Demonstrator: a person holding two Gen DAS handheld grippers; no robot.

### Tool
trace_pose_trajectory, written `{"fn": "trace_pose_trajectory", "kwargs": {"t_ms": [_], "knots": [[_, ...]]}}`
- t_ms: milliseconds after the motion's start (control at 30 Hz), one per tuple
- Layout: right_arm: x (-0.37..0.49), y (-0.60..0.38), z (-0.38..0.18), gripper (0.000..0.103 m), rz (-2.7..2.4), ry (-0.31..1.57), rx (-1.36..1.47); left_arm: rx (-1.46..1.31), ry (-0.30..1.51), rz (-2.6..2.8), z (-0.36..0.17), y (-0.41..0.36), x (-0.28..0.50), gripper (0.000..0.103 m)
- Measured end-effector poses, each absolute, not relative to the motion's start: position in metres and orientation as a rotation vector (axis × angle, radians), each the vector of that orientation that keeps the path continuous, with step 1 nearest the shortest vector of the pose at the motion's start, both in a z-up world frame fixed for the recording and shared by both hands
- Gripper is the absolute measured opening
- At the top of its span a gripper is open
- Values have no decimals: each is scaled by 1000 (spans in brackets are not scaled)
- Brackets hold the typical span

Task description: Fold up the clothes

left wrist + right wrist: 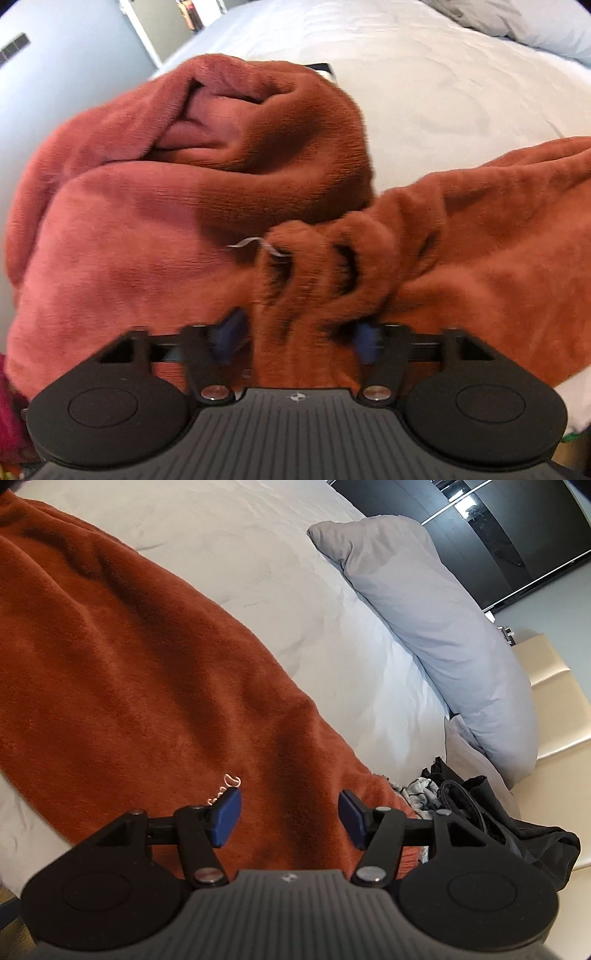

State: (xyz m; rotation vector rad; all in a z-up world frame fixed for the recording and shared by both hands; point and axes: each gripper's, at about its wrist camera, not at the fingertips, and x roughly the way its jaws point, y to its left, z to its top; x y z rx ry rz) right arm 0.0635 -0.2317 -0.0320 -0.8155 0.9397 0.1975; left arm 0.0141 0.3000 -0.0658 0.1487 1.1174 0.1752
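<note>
Bed (258,572) fills most of both views, covered in pale grey-white bedding, lightly creased. Grey pillow (424,627) lies along the bed's far side in the right wrist view, daylight falling softly on it. Beyond the pillow, dark glossy wardrobe panels (498,535) with bright strip reflections. Cream padded headboard or bench (554,709), which one unclear, beside the pillow. Pale blue-grey wall (66,55) past the bed edge in the left wrist view, with a white door frame (144,40). Light diffuse, no hard shadows.
</note>
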Motion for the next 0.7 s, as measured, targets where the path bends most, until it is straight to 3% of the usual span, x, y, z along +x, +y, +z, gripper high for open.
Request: {"fn": "trace_pose_trajectory", "kwargs": {"t_ms": [33, 133, 433, 700], "knots": [[64, -232, -32, 62, 197, 942, -813, 137, 1119, 170, -64, 300, 15, 31], [64, -234, -31, 62, 195, 944, -807, 55, 1103, 155, -48, 302, 12, 22], [61, -235, -32, 63, 207, 952, -811, -346, 1059, -59, 35, 304, -6, 20], [58, -231, -22, 64, 224, 924, -797, -238, 1044, -247, 89, 193, 14, 20]]}}
